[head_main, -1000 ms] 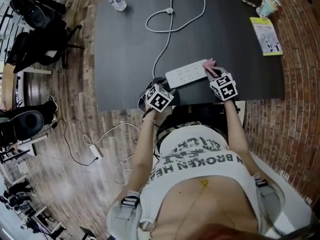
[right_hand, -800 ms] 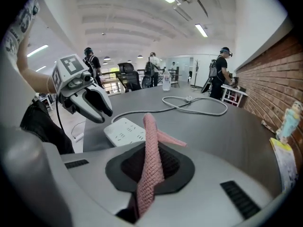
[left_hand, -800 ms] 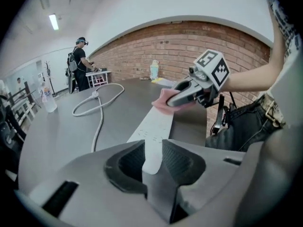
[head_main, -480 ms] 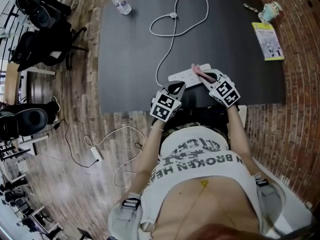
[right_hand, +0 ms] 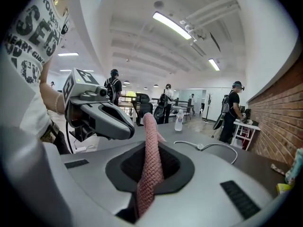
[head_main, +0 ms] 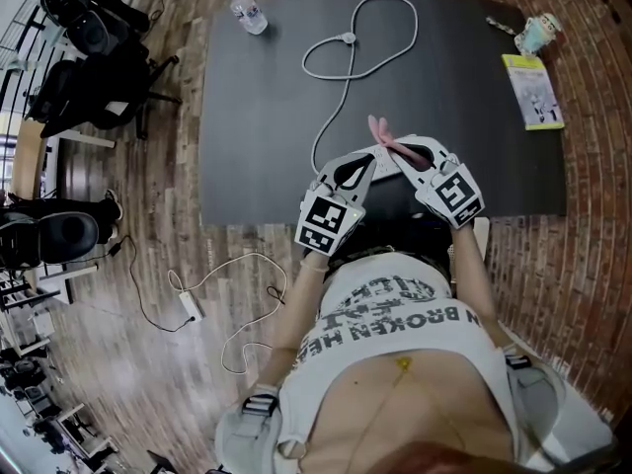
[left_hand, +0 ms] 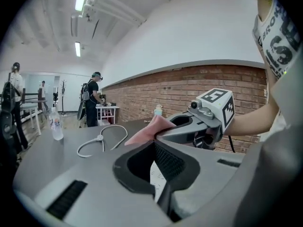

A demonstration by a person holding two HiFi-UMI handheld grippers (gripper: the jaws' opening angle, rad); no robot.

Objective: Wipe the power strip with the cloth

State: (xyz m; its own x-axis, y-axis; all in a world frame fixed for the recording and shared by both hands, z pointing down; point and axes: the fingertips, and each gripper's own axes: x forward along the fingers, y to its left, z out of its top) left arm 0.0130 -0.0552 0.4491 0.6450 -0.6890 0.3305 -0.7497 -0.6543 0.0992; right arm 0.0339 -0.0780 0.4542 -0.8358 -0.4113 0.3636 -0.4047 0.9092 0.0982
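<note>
The white power strip [head_main: 382, 157] hangs lifted just above the front edge of the black table [head_main: 257, 136], between my two grippers. My left gripper [head_main: 360, 168] is shut on its near end; a sliver of the strip [left_hand: 155, 176] shows between the closed jaws. My right gripper [head_main: 410, 154] is shut on the pink cloth [head_main: 378, 129], which stands up from its jaws [right_hand: 150, 160]. In the left gripper view the cloth [left_hand: 147, 130] and the right gripper [left_hand: 177, 132] sit right over the strip. The strip's white cord [head_main: 341, 47] loops across the table.
A water bottle [head_main: 249, 13] stands at the table's far left corner. A yellow booklet [head_main: 533, 92] and a cup [head_main: 538, 33] lie at the far right. Office chairs [head_main: 94, 77] stand on the wooden floor to the left. People stand in the background.
The left gripper has swung in from the table's front edge and closed on the power strip. The strip has come up off the table, and the right gripper with the cloth rose with it.
</note>
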